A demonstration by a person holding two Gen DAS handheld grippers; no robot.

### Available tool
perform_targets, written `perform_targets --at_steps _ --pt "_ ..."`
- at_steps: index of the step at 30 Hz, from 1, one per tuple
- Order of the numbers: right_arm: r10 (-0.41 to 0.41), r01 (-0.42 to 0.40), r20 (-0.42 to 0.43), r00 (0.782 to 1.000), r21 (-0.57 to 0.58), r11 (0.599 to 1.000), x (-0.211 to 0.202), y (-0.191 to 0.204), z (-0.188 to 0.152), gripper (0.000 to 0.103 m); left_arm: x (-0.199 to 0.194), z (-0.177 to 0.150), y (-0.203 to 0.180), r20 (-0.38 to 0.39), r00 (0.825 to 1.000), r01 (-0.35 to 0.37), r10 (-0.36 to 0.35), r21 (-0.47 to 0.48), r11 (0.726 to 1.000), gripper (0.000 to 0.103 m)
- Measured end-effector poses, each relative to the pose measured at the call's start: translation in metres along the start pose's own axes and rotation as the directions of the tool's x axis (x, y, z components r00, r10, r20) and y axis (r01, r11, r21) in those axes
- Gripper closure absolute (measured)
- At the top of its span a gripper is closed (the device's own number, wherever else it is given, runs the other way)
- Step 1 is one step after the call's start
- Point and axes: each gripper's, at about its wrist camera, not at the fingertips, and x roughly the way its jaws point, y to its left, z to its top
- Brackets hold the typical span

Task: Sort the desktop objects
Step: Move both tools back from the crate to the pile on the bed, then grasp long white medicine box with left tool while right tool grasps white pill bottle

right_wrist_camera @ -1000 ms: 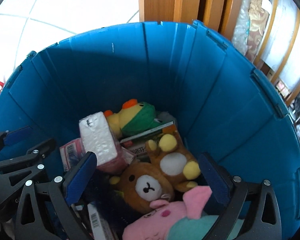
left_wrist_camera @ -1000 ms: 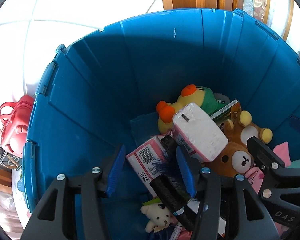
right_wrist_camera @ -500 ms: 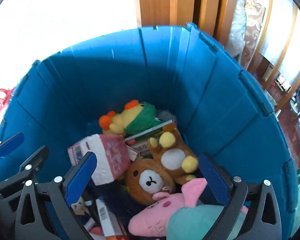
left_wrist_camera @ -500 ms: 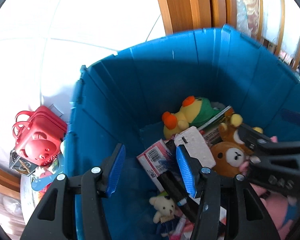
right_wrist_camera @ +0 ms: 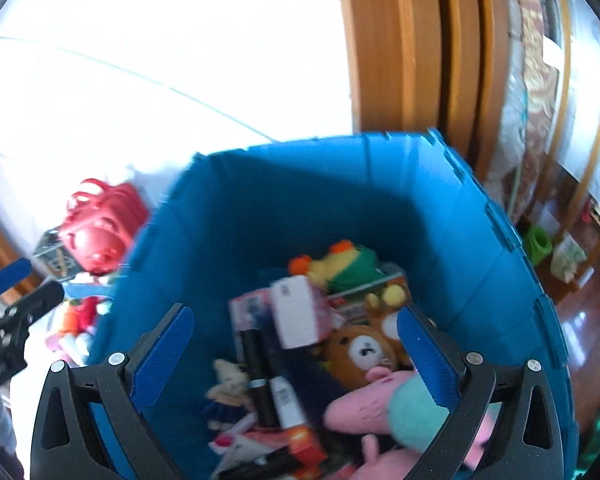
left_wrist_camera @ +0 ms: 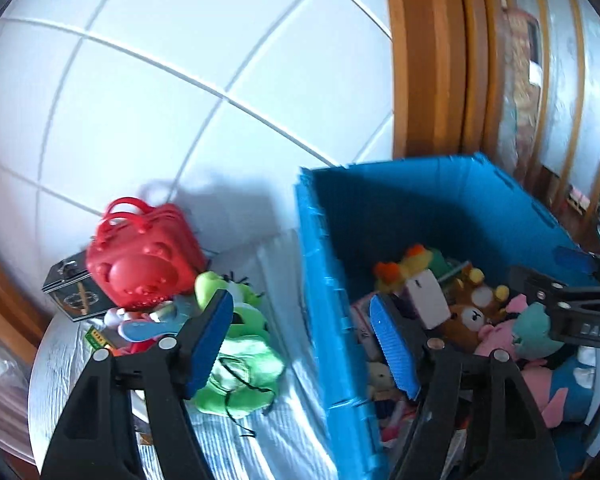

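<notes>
The blue bin (left_wrist_camera: 320, 280) (right_wrist_camera: 380, 200) holds several toys: a brown bear plush (right_wrist_camera: 364, 352), a yellow duck with a green hat (right_wrist_camera: 340, 264), a white and pink tissue pack (right_wrist_camera: 296, 312) and a pink plush (right_wrist_camera: 372, 404). My left gripper (left_wrist_camera: 300, 300) hangs over the bin's left rim with its jaws opening and nothing held between them. Above the bin's inside, my right gripper (right_wrist_camera: 294, 312) is wide open and empty. On the white cloth left of the bin lie a red bag (left_wrist_camera: 140, 264) and a green frog plush (left_wrist_camera: 240, 368).
A dark box (left_wrist_camera: 72, 292) sits beside the red bag, with more small toys (left_wrist_camera: 140, 328) around it. A wooden frame (right_wrist_camera: 400, 40) stands behind the bin. White tiled floor (left_wrist_camera: 180, 80) lies beyond the table. Right of the bin is a wooden floor (right_wrist_camera: 580, 320).
Both grippers have risen and pulled back from inside the bin. The left one swung left over the bin's rim, bringing the cloth and red bag into view, and its jaws widened.
</notes>
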Motion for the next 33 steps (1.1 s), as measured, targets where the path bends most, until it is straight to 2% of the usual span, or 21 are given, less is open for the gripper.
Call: perform_targets --at_steps 4,7,9,13,15,19,25,31,33 --pt "0.077 -0.075 0.056 0.995 -0.04 0.996 -0.032 0.044 -0.006 0.0 -0.022 -0.017 0.052 0.047 0.999 -0.011 0.014 -0.072 0.997 0.032" --pt "0.127 -0.123 0.083 0.988 -0.059 0.991 -0.046 0.077 -0.011 0.0 -0.033 -0.037 0.091 0.076 0.995 -0.059 0.066 -0.093 0.994 0.032" --pt "0.162 -0.157 0.093 0.982 -0.064 0.986 -0.053 0.104 -0.015 0.0 -0.036 -0.052 0.118 0.067 0.992 -0.097 0.104 -0.102 0.99 0.032" --pt "0.243 -0.239 0.079 0.967 -0.059 0.969 -0.056 0.159 -0.023 0.0 -0.033 -0.087 0.177 0.018 0.997 -0.069 0.072 -0.149 0.986 0.032" --pt "0.288 -0.284 0.058 0.956 -0.075 0.956 -0.053 0.192 -0.028 0.0 -0.032 -0.107 0.209 -0.001 0.996 -0.085 0.087 -0.175 0.981 0.032" --pt "0.32 -0.314 0.034 0.947 -0.124 0.941 -0.04 0.255 -0.046 0.0 -0.027 -0.148 0.27 -0.051 0.988 -0.153 0.145 -0.198 0.968 0.032" --pt "0.34 -0.336 -0.003 0.941 -0.163 0.928 -0.005 0.33 -0.078 0.0 -0.009 -0.216 0.352 -0.144 0.972 -0.219 0.184 -0.278 0.936 0.032" --pt "0.296 -0.293 -0.018 0.955 -0.226 0.929 0.049 0.366 -0.111 0.0 0.028 -0.28 0.392 -0.231 0.959 -0.248 0.165 -0.399 0.883 0.032" --pt "0.299 -0.303 -0.055 0.953 -0.223 0.926 0.076 0.371 -0.126 0.0 0.048 -0.299 0.395 -0.26 0.953 -0.26 0.154 -0.443 0.858 0.032"
